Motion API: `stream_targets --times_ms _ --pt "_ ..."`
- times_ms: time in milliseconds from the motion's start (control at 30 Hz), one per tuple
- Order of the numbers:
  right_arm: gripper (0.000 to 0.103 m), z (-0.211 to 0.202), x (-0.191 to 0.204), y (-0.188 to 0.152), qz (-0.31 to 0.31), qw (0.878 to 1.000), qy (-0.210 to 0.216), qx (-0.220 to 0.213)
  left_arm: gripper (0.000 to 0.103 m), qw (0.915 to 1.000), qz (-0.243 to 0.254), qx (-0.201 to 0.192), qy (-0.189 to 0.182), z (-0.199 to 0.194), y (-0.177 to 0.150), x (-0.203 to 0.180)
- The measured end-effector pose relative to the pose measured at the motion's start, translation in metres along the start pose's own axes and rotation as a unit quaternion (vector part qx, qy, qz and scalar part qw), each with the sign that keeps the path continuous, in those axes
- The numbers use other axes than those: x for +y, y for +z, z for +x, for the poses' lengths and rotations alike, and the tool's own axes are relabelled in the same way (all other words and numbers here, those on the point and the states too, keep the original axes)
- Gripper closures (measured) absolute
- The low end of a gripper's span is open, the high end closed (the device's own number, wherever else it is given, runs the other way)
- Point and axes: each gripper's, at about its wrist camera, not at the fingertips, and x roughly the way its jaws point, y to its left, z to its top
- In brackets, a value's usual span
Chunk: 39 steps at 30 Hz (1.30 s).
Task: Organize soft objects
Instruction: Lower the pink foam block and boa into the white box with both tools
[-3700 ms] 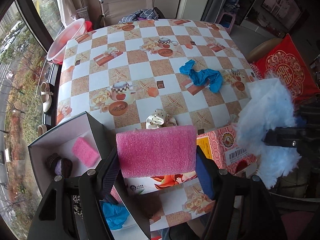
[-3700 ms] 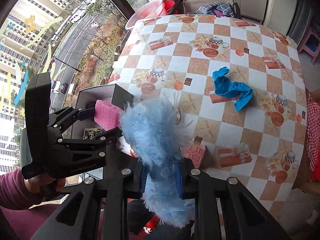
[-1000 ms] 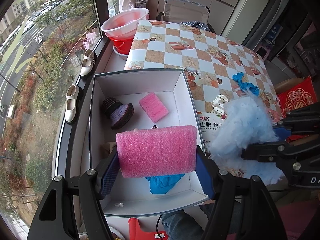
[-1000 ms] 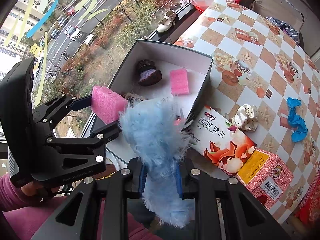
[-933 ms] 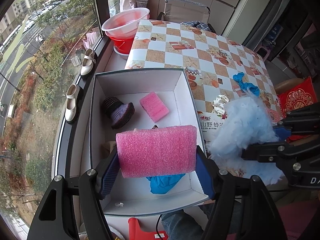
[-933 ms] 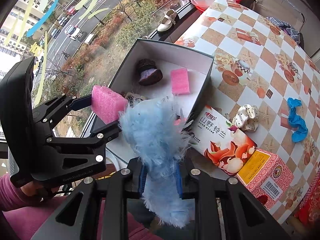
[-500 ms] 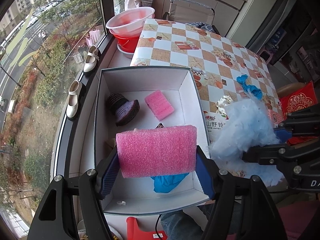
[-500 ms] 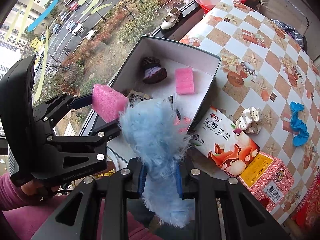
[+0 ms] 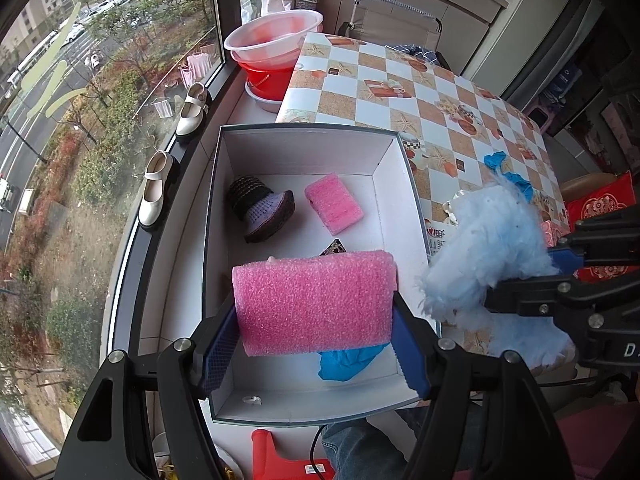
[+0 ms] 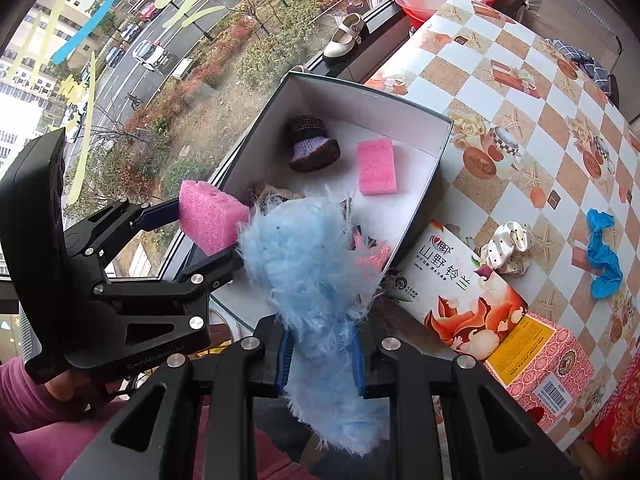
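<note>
In front of me the checkered table carries a flat printed carton beside a red patterned box, 1 white dotted scrunchie and 1 blue cloth.

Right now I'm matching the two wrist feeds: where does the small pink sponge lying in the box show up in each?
Left wrist: small pink sponge lies centre frame, on the box floor, right of the knitted hat.
Right wrist: small pink sponge sits upper centre, again right of the knitted hat.
Shared landmark: the knitted hat.
</note>
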Motion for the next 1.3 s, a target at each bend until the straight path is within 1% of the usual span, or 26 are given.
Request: stream_targets --times_ms 133,367,500,800,967,1300 --pt "0.079 0.002 0.001 0.003 0.002 1.000 0.001 -0.002 0.030 1.0000 -0.005 -0.001 0.004 0.001 -0.001 0.003" --pt "0.079 0.003 -0.004 0.009 0.004 1.000 -0.012 -0.010 0.030 0.9997 -0.017 0.002 0.014 0.008 0.001 0.010" --pt "0.079 0.011 -0.010 0.015 0.011 1.000 -0.008 -0.006 0.030 0.9995 -0.024 0.014 0.014 0.018 0.004 0.011" --pt "0.079 0.020 -0.008 0.032 0.003 1.000 -0.003 -0.005 0.030 0.9990 -0.022 0.027 0.029 0.031 0.006 0.007" --pt "0.079 0.025 -0.004 0.036 -0.008 1.000 -0.005 0.000 0.030 0.9987 -0.024 0.035 0.028 0.035 0.004 0.004" --pt "0.079 0.029 -0.007 0.038 -0.009 1.000 -0.004 0.001 0.030 0.9983 -0.020 0.045 0.029 0.039 0.002 -0.001"
